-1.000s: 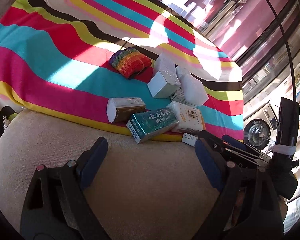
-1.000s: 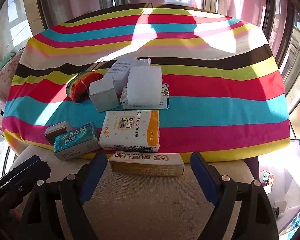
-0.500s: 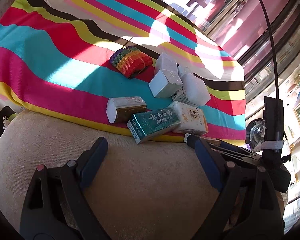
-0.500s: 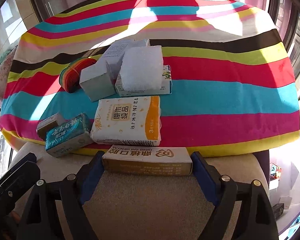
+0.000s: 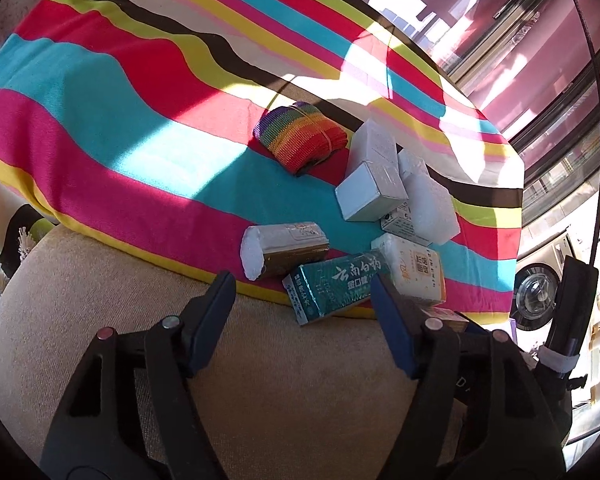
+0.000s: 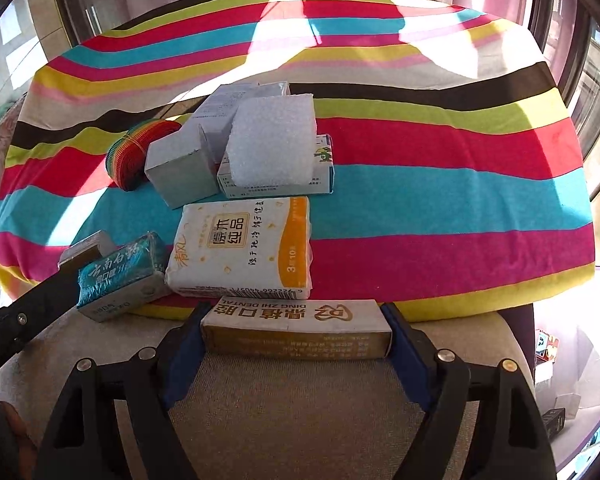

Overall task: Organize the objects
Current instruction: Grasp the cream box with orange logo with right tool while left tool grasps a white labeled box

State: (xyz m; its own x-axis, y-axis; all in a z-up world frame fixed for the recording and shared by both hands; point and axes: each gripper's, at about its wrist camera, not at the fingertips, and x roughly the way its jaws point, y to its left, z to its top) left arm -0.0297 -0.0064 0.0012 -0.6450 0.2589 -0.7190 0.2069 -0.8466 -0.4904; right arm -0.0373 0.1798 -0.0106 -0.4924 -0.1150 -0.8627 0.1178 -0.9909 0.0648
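The right gripper [image 6: 294, 334] clamps the ends of a long gold-and-white cardboard dental box [image 6: 296, 334] lying on the beige woven cushion [image 6: 300, 412], its blue pads [image 6: 404, 344] pressing both short faces. The left gripper [image 5: 302, 304], jaws just narrowed but apart, holds nothing; the teal toothpaste box [image 5: 332, 286] sits at its one o'clock. On the striped cloth [image 6: 440, 200] at twelve o'clock lie a soft tissue pack [image 6: 244, 248], a foam block [image 6: 274, 144] and a rainbow strap roll [image 6: 134, 152].
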